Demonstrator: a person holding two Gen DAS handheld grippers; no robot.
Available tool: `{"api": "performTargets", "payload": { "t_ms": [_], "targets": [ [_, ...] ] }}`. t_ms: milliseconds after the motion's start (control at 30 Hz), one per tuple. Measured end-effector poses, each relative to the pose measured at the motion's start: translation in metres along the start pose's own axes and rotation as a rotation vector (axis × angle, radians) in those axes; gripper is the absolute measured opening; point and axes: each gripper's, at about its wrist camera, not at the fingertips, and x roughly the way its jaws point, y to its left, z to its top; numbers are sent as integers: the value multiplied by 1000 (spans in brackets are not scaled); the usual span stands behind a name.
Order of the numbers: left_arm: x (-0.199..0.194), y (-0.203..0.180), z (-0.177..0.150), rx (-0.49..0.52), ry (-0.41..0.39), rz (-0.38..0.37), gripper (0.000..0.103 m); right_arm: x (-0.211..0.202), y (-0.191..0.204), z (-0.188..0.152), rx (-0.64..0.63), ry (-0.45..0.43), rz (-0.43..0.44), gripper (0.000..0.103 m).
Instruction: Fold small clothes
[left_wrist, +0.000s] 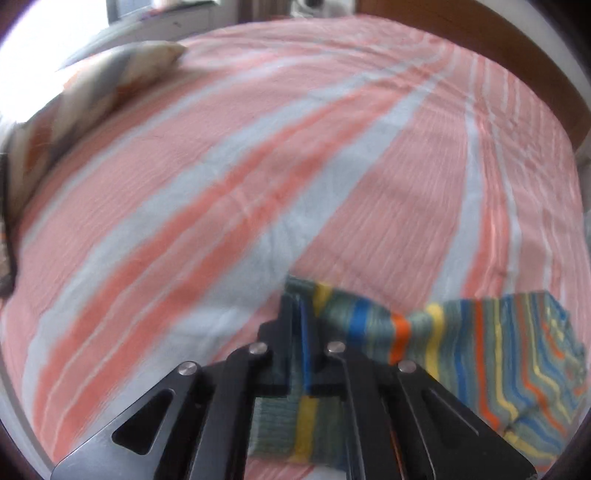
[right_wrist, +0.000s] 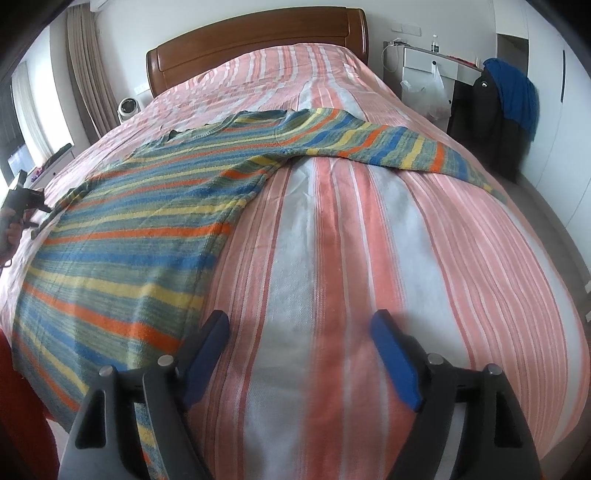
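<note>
On the bed's pink-and-white striped cotton cover lies the task's thing, a knitted sweater with blue, yellow, orange and grey-green stripes, spread nearly flat with its body toward your left and one sleeve stretched out toward the right edge of the bed. Your left gripper has its fingers closed on the other sleeve's end, and the striped knit bunches and narrows just beyond the pinch, so you are holding a gathered fold rather than a flat edge. Your right gripper hangs over bare cover just beside the sweater's hem, its blue-padded fingers spread wide and holding nothing.

Expect the knit to be soft, light and limp: it will sag, stretch along its length and drag against the textured cover rather than slide cleanly. Take it at firm places, such as the cuff, the hem corner or the shoulder seam, where the fabric is doubled and will not slip out. Lift the held sleeve only enough to clear the body before laying it across. A wooden headboard stands at the far end, well apart.
</note>
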Motion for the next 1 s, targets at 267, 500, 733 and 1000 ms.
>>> {"api": "performTargets", "payload": {
  "t_ms": [267,500,733,1000],
  "targets": [
    [1,9,-11,7,-22,66,4,4,3,0,-2,-5,-3,84],
    [-62,21,-39,51,-77,-26,73,-5,-2,2,23,-30,19,84],
    [-112,11,-131,233,-105,-127,92,-33,-20,19,68,-176,-50,93],
    [-77,-3,-175,305,-48,-101,102,15,-36,17,88,-107,-103,93]
  ]
}}
